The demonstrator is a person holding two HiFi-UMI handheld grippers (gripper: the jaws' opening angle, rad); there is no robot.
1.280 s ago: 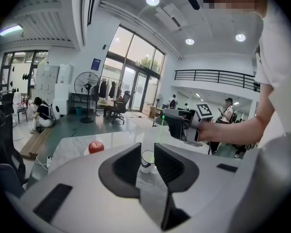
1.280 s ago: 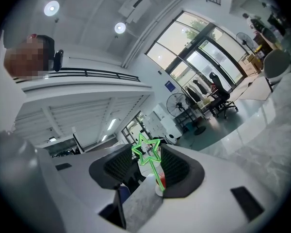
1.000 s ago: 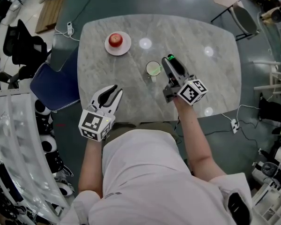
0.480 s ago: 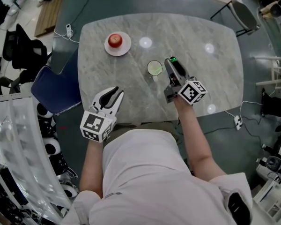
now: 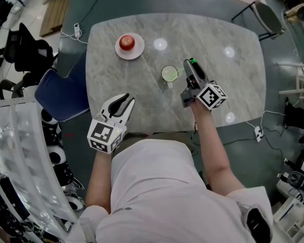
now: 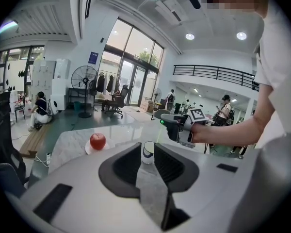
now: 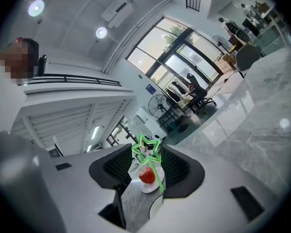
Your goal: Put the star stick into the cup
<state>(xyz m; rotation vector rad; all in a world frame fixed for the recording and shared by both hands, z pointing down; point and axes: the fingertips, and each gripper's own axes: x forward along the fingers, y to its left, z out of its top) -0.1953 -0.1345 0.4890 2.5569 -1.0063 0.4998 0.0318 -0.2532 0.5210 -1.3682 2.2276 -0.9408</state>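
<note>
The cup [image 5: 169, 74], white outside and pale green inside, stands upright near the middle of the marble table [image 5: 228, 85]. My right gripper [image 5: 191, 66] hovers just right of it, shut on the green star stick [image 5: 193, 61]. In the right gripper view the star [image 7: 146, 148] stands between the jaws of that gripper [image 7: 146, 155], and its stick runs down along the right jaw. My left gripper [image 5: 125, 98] rests near the table's front edge, open by a narrow gap and holding nothing. Between its jaws [image 6: 147, 145] I see the cup [image 6: 148, 155] farther off.
A red apple [image 5: 126, 42] sits on a white plate [image 5: 137, 51] at the table's far left. A dark blue chair [image 5: 61, 92] stands by the left edge. The room's floor holds cables and several pieces of equipment around the table.
My right gripper has drifted slightly to the right, away from the cup, with the star stick still in it. The left gripper has not moved.
</note>
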